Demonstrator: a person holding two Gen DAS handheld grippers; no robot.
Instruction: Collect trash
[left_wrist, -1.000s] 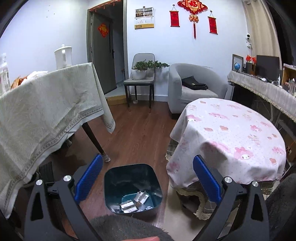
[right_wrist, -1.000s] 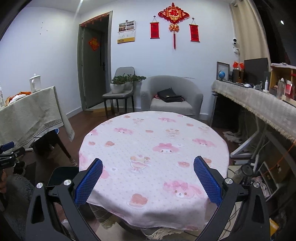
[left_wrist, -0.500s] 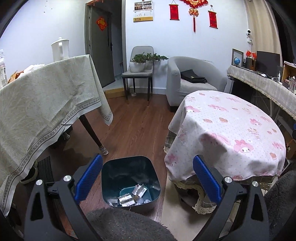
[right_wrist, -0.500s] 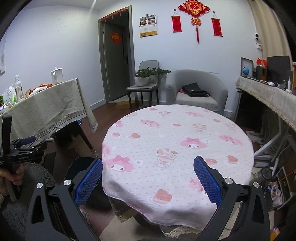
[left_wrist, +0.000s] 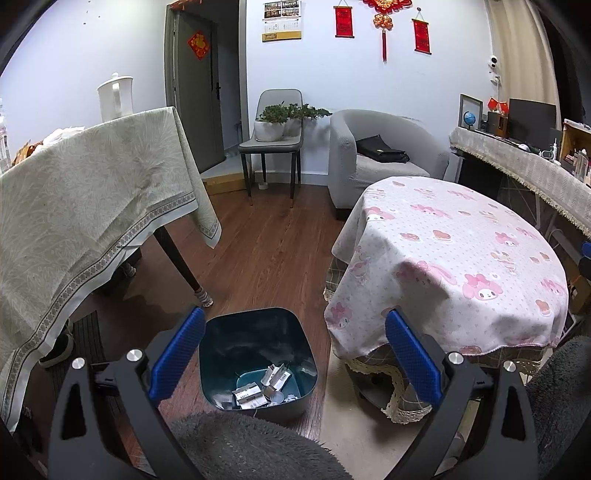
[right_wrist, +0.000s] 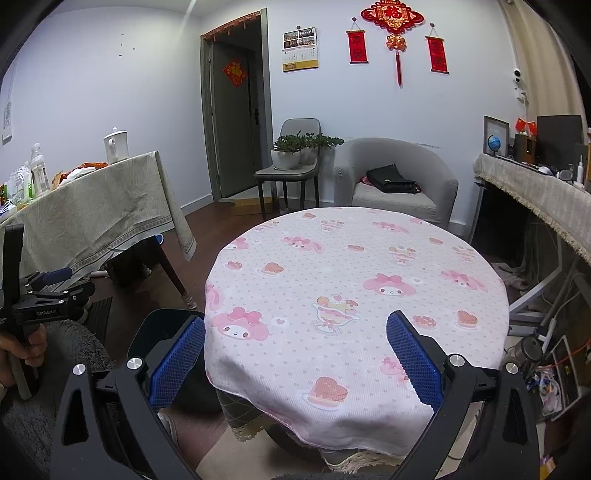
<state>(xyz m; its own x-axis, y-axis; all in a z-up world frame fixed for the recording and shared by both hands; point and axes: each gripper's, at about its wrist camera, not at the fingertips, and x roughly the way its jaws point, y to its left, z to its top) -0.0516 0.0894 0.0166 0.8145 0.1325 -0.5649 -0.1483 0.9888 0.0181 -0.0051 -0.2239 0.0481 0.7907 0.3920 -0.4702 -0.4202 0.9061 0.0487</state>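
Far left, a table (left_wrist: 92, 192) draped in a grey-green cloth is seen, with a white kettle (left_wrist: 115, 96) sat on its far edge. Down on the wood floor, a dark teal trash bin (left_wrist: 255, 334) is parked between that table and the round one, and a handful of crumpled wrappers (left_wrist: 264, 386) are piled at its bottom. The left gripper (left_wrist: 293, 356) is held right above the bin, jaws spread wide, nothing pinched. In the right wrist view it's gripped by a hand (right_wrist: 22, 347) at the left edge. Rightward, the round table (right_wrist: 354, 295) with the pink cartoon cloth is faced by the right gripper (right_wrist: 295, 360), jaws also spread wide and empty.
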